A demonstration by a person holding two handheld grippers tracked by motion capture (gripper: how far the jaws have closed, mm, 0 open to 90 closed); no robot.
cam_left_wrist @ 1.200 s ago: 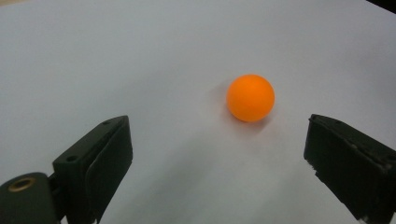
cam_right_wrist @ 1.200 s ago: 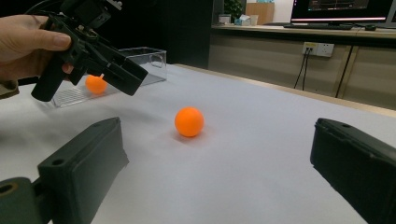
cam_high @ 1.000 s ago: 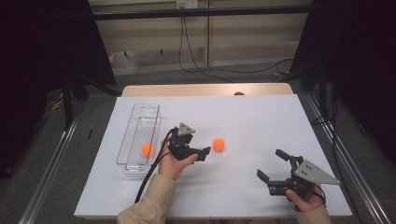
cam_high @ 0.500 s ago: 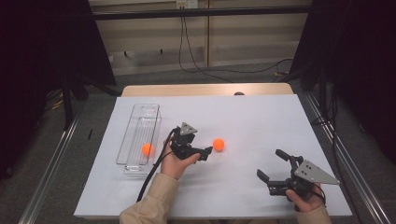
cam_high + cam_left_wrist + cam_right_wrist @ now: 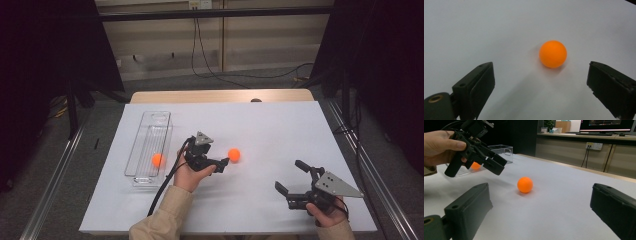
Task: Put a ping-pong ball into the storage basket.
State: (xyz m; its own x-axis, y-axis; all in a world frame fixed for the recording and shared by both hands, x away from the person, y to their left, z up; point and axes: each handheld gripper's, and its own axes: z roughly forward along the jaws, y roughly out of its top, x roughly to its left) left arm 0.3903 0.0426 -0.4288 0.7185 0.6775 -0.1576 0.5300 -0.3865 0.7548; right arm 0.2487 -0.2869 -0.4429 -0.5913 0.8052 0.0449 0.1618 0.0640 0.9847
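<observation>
A small round orange plastic ball [image 5: 234, 155] lies on the white-covered table [image 5: 280, 130], just beyond the tip of the left tool [image 5: 223, 163]. That tool hovers above the surface with its jaws spread wide and nothing between them; the ball sits a little ahead of the gap. The right tool [image 5: 290, 181] rests near the table's front edge, well apart from the ball, jaws wide and empty. A second orange ball [image 5: 158, 160] lies inside the clear plastic tray [image 5: 155, 120] to the left.

place: lab | cues: black curtains [image 5: 50, 45]; wall sockets [image 5: 593, 145]; monitor [image 5: 607, 123]
</observation>
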